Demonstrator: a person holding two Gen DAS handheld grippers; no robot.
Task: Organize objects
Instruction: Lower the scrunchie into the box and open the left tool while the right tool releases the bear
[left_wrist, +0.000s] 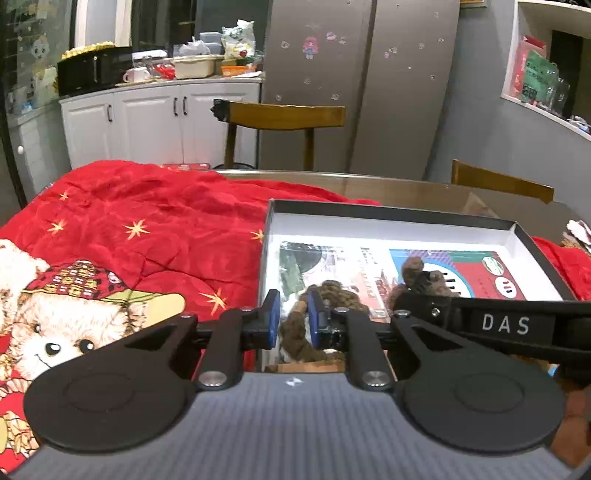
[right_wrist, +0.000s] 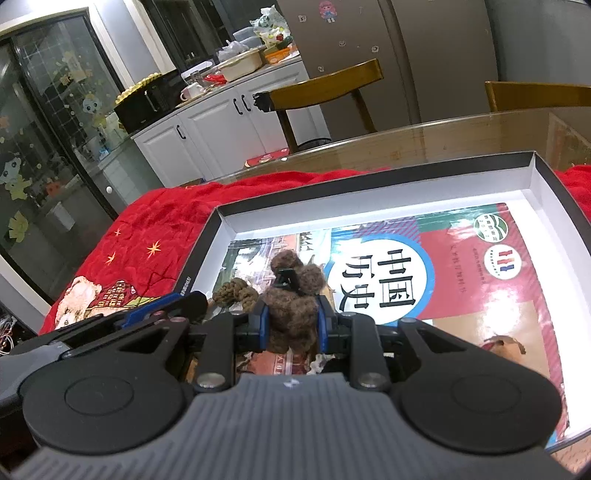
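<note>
left hand-held gripper (left_wrist: 291, 317) tilted down | straddles brown scarf (left_wrist: 299, 332) | box (left_wrist: 369, 225)

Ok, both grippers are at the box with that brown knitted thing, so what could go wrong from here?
1. The braided strand looks loose between the left gripper fingers; it may slip out and trail over the box rim.
2. The right gripper is clamped on the woolly bundle; pulling away could drag it back out.
</note>
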